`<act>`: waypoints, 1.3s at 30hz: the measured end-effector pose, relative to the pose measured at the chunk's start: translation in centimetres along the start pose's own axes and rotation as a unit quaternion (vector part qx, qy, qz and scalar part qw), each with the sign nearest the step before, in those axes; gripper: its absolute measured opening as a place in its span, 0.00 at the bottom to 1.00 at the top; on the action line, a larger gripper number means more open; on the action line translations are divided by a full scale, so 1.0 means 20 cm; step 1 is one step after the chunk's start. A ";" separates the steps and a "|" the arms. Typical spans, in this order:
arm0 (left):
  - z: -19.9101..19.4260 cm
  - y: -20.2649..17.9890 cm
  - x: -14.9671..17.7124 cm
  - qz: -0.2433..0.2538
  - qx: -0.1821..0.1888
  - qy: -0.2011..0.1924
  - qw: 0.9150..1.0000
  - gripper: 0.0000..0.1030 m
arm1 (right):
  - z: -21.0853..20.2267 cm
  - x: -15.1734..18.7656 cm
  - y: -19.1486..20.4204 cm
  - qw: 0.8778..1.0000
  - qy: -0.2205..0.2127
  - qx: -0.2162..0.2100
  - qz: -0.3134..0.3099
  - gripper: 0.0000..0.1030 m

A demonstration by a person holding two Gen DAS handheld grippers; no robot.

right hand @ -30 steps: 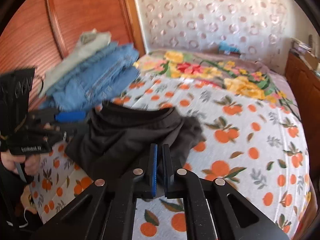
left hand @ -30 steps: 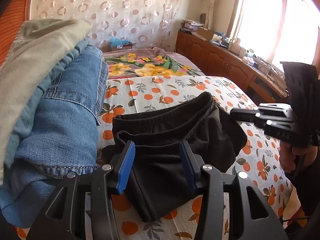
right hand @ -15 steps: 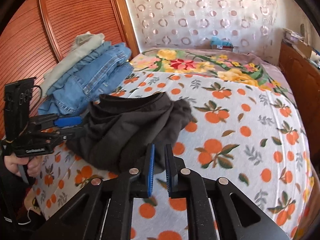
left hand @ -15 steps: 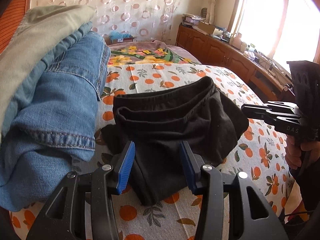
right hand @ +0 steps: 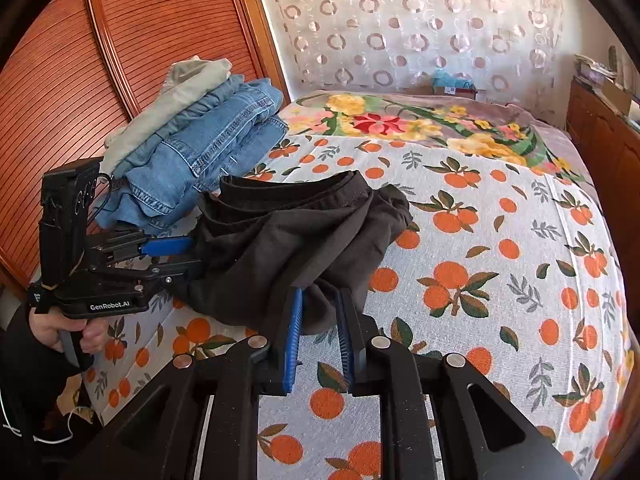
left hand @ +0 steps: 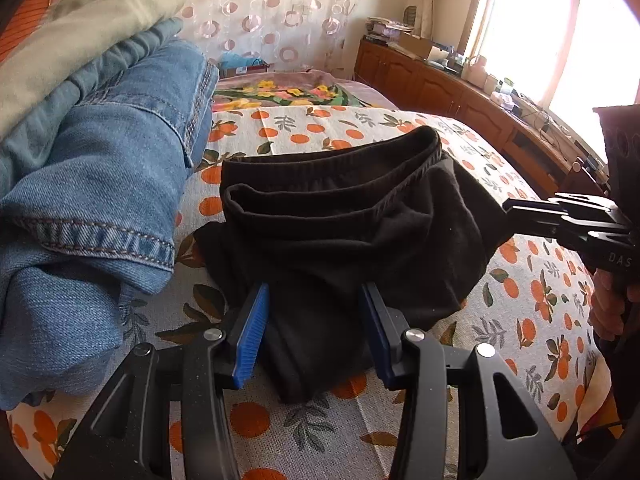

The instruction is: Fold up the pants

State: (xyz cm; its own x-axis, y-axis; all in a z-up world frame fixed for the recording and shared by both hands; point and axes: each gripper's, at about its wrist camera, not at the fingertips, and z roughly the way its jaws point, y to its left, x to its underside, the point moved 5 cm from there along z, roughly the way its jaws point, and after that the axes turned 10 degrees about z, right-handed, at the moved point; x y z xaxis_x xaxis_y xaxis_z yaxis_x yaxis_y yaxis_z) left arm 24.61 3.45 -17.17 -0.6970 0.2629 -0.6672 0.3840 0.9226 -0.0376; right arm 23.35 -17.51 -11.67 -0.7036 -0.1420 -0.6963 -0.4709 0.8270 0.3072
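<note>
Lying bunched on the orange-print bed (right hand: 500, 240), the black pants (left hand: 340, 232) sit just right of a stack of folded jeans (left hand: 100, 184), waistband on the far side and a narrower end trailing toward us. We judge the heap is kept beside that stack so the finished fold can join it.

Our left gripper (left hand: 314, 328) hovers level at the near end of the pants, pointing away from us along the bed. Its jaws stand wide, one on each side of that near end, and nothing is pinched between the blue pads (left hand: 250, 332). Our right gripper (right hand: 318, 332) comes in from the right edge of the heap, aimed left toward the jeans. Its jaws are parted by a narrow gap with a lobe of cloth at their tips; they do not look closed on it.

With both sets of jaws straddling fabric, we seem poised to take a hold and draw the pants out flat.
</note>
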 end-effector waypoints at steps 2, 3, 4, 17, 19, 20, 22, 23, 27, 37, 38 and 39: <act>0.00 0.00 0.01 0.003 -0.002 -0.001 1.000 0.46 | 0.00 0.00 0.01 1.000 -0.001 0.003 -0.002 0.18; 0.00 -0.01 0.01 0.005 -0.004 -0.002 1.000 0.47 | -0.01 0.00 0.01 1.000 -0.002 0.004 -0.002 0.18; 0.00 -0.01 0.01 0.006 -0.004 -0.003 1.000 0.47 | -0.01 0.00 0.01 1.000 -0.003 0.005 -0.002 0.18; 0.01 -0.01 0.00 0.003 -0.001 -0.004 1.000 0.49 | 0.06 0.03 0.04 1.000 0.018 -0.003 -0.006 0.25; 0.01 -0.01 0.00 0.003 -0.001 -0.004 1.000 0.49 | 0.08 0.04 0.04 1.000 0.024 -0.002 -0.006 0.25; 0.01 -0.01 0.00 0.003 -0.001 -0.004 1.000 0.49 | 0.09 0.04 0.04 1.000 0.028 -0.001 -0.007 0.24; 0.01 -0.01 0.00 0.004 -0.002 -0.003 1.000 0.49 | 0.10 0.04 0.04 1.000 0.029 -0.001 -0.010 0.12; 0.01 -0.01 0.00 0.003 -0.001 -0.003 1.000 0.49 | 0.09 0.04 0.03 0.999 0.029 0.000 -0.014 0.09; 0.01 -0.01 0.00 0.000 0.002 -0.005 1.000 0.49 | 0.01 0.01 -0.02 1.000 0.008 0.004 -0.002 0.06; -0.01 -0.02 0.01 0.005 -0.002 -0.004 1.000 0.49 | 0.00 0.09 -0.10 0.999 0.015 0.023 0.025 0.06; -0.03 -0.02 0.02 0.004 -0.003 -0.004 1.000 0.49 | 0.00 0.10 -0.10 0.999 0.014 0.023 0.026 0.06; -0.05 -0.03 0.03 0.000 -0.006 -0.005 1.000 0.49 | 0.00 0.09 -0.10 0.999 0.011 0.022 0.029 0.06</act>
State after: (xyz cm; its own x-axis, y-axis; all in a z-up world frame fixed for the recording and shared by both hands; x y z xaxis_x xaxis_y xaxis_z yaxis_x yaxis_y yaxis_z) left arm 23.39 3.42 -16.70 -0.6907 0.2597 -0.6749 0.3761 0.9262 -0.0285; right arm 22.94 -19.53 -13.56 -0.7411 -0.1053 -0.6631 -0.4051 0.8577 0.3166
